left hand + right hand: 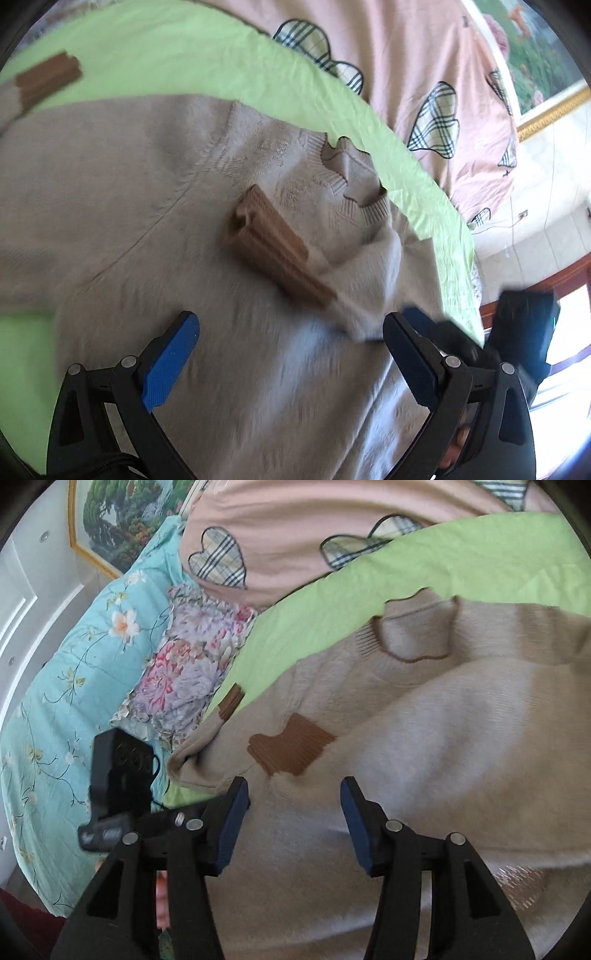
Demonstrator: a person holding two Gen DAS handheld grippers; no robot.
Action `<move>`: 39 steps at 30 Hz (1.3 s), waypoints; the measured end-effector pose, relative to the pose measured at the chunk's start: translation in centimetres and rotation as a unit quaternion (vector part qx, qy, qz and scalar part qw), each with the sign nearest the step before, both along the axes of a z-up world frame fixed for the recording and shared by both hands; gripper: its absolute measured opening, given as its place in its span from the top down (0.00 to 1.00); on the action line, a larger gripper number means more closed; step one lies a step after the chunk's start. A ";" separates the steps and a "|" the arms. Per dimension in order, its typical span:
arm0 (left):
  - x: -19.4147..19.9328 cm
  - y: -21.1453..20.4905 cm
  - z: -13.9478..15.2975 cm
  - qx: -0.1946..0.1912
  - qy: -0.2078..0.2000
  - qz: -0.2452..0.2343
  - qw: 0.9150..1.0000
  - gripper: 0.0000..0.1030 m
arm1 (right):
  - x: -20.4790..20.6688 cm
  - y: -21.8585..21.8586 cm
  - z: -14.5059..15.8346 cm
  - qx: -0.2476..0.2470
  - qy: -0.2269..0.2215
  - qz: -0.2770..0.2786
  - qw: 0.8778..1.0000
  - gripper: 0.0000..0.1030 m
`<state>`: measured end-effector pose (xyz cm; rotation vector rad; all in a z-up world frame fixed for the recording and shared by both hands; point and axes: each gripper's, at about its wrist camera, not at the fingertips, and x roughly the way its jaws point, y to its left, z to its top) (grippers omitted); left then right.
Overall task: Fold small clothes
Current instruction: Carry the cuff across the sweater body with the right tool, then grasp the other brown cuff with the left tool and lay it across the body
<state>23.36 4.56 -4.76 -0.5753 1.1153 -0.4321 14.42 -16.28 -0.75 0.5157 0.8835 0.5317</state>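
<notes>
A beige knit sweater (155, 206) lies spread on a light green sheet (155, 55). One sleeve is folded in over the chest, its brown ribbed cuff (273, 251) below the neckline (354, 181). The other brown cuff (48, 79) lies at the far left. My left gripper (291, 354) is open and empty just above the sweater's body. In the right wrist view the sweater (424, 738) fills the middle, with the folded sleeve's brown cuff (288, 749) just ahead of my right gripper (293, 812), which is open and empty.
A pink quilt with plaid hearts (424, 74) lies beyond the green sheet. A turquoise floral quilt (74, 672) and a flowered pillow (192, 657) lie at the left. The other gripper's black body (118, 786) is at the left. A framed painting (122, 517) hangs behind.
</notes>
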 end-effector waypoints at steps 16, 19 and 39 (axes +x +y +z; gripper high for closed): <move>-0.4 0.3 0.8 0.042 -0.085 -0.035 0.995 0.65 | -6.5 -8.8 1.1 -0.022 -0.023 -0.117 0.993 0.48; 1.6 0.5 -1.3 0.041 -0.041 -0.041 0.997 0.53 | -6.8 -10.2 1.2 -0.030 -0.022 -0.133 0.990 0.48; 1.3 2.8 -0.6 0.118 -0.099 0.038 0.987 0.96 | 2.1 -19.1 -2.3 -0.138 0.061 -0.208 0.966 0.30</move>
